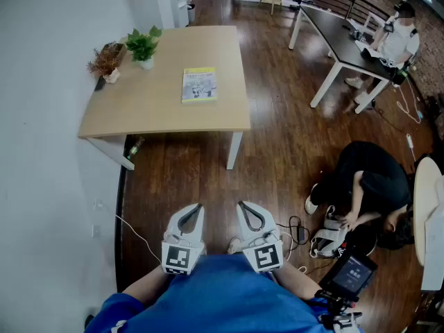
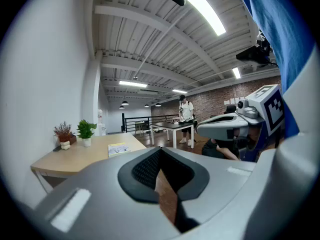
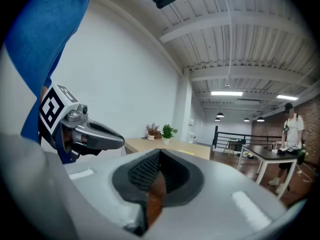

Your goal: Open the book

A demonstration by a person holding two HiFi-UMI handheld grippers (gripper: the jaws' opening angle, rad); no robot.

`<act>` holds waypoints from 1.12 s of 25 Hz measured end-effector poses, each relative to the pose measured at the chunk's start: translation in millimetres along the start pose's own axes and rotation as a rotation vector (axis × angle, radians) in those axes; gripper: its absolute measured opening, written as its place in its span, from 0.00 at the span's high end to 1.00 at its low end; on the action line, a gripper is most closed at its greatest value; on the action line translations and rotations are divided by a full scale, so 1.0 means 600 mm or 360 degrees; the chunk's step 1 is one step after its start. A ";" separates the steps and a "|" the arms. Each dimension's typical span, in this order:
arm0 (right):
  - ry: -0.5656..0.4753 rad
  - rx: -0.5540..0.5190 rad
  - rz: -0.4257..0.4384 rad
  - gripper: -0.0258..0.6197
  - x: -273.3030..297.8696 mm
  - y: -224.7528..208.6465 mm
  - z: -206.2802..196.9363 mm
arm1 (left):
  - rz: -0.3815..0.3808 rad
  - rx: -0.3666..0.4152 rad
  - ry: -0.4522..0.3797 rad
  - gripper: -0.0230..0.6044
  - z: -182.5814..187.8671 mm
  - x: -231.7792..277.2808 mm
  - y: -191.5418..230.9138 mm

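- Sitting at the far left corner of one pale wooden rectangular table (image 1: 139, 106) are two small potted plants: one reddish-brown dried sprig (image 1: 105, 62) and, just beside it, one green leafy plant (image 1: 143, 46).
- One closed yellow-covered book (image 1: 199, 84) lies flat on that table, right of centre, well apart from both plants.
- Two grey two-jaw grippers are held low over the dark wooden floor (image 1: 277, 144), well apart from the book.
- Left gripper (image 1: 194, 210): jaw tips pressed together, gripping nothing.
- Right gripper (image 1: 244, 208): likewise closed and empty.
- Two other people are at right: one crouching person in black (image 1: 364, 182), and one seated person in white (image 1: 399, 37) at one dark-topped table (image 1: 333, 30).
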State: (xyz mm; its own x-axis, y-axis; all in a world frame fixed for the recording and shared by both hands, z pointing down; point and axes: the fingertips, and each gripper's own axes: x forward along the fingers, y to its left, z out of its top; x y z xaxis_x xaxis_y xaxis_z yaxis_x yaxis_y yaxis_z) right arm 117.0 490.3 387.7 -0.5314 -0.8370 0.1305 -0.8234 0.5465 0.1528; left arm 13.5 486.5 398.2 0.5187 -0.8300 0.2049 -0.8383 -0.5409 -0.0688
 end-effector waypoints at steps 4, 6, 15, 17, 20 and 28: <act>-0.0032 -0.0003 0.0000 0.96 -0.004 -0.005 0.003 | -0.0018 0.0056 -0.0035 0.95 -0.007 0.008 -0.010; -0.0032 0.0016 0.0004 0.96 -0.010 -0.009 -0.001 | -0.0013 0.0060 -0.0033 0.95 -0.008 0.011 -0.017; -0.0084 0.0099 0.0068 0.96 -0.008 -0.065 -0.009 | 0.0093 0.0053 -0.0062 0.95 0.017 0.061 -0.041; -0.0083 0.0103 0.0091 0.96 0.001 -0.079 -0.011 | 0.0127 0.0044 -0.0055 0.95 0.021 0.077 -0.039; -0.0086 0.0100 0.0112 0.96 0.015 -0.090 -0.016 | 0.0176 -0.0002 -0.0032 0.95 0.027 0.089 -0.030; -0.0060 0.0082 0.0121 0.96 0.107 -0.122 -0.015 | 0.0228 0.0000 -0.0055 0.95 0.027 0.154 0.054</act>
State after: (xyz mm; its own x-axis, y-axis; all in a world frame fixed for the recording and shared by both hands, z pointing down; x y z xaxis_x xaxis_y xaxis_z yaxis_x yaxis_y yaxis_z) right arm 144.9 396.7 393.5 -0.5993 -0.7939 0.1026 -0.7889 0.6075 0.0929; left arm 37.4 390.0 399.1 0.3990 -0.9031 0.1591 -0.9043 -0.4163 -0.0951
